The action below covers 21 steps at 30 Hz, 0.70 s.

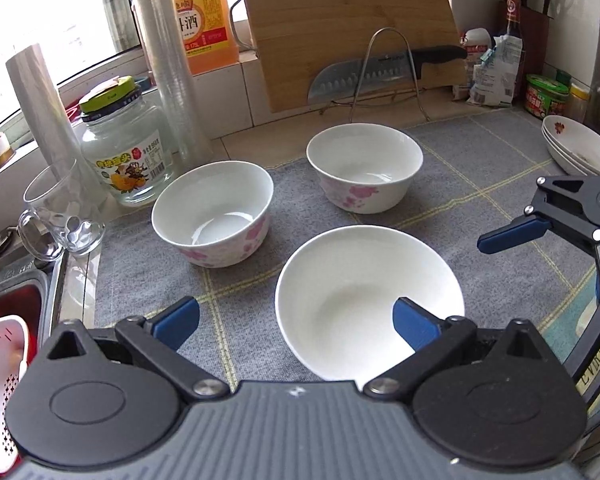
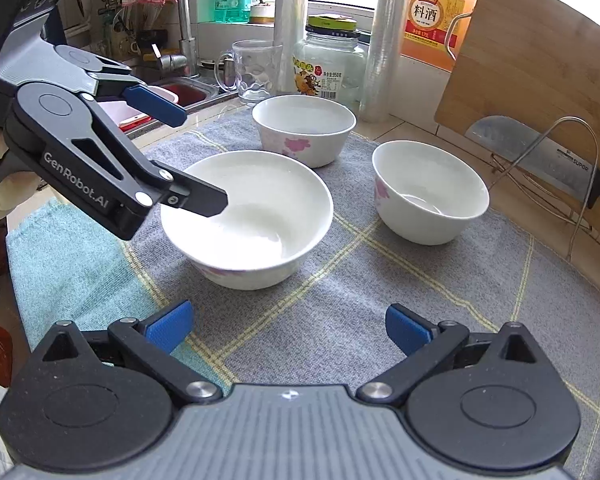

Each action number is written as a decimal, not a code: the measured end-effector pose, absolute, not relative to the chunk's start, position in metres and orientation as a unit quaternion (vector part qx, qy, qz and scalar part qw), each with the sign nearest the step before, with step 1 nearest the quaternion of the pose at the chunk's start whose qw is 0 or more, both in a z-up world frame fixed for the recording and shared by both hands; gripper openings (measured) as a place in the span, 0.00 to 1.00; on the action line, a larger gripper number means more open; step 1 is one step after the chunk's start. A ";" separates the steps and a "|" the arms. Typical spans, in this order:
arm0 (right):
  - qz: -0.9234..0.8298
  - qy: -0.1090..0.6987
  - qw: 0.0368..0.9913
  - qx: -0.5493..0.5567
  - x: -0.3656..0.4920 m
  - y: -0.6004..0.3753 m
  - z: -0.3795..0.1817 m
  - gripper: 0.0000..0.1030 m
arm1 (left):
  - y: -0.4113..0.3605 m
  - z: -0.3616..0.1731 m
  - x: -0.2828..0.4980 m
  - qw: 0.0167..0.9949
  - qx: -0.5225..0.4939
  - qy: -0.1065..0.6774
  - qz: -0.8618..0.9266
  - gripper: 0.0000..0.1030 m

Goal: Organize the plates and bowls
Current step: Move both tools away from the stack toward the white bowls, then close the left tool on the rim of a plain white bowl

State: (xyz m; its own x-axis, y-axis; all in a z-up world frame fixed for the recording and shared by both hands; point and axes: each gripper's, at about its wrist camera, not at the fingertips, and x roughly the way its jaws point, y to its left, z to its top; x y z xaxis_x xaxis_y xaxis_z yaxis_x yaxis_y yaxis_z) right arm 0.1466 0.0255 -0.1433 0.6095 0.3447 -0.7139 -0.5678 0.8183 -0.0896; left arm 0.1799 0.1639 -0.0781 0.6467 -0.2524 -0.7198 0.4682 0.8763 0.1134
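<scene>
Fingers spread wide, my left gripper point(image 1: 296, 320) straddles the nearest bowl's point(image 1: 364, 296) rim; my right gripper point(image 2: 288, 326), equally spread, hovers over the grey mat point(image 2: 340, 320).

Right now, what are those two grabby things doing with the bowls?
A person holds a gripper in each hand over three white bowls on a grey cloth. The left gripper, jaws open, has one jaw dipped inside the nearest bowl, ready to pinch its rim. The right gripper waits open and empty. The two flowered bowls sit untouched, and stacked plates wait off to the right.
</scene>
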 end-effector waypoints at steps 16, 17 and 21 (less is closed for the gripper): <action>0.260 0.340 0.892 -0.145 0.157 0.051 -0.151 0.99 | 0.157 -0.087 0.207 0.857 0.162 0.405 -0.273 0.73; 0.261 0.337 0.892 -0.146 0.156 0.051 -0.151 0.98 | 0.157 -0.086 0.208 0.856 0.162 0.406 -0.275 0.71; 0.267 0.334 0.891 -0.153 0.156 0.053 -0.149 0.88 | 0.156 -0.085 0.208 0.853 0.159 0.409 -0.281 0.66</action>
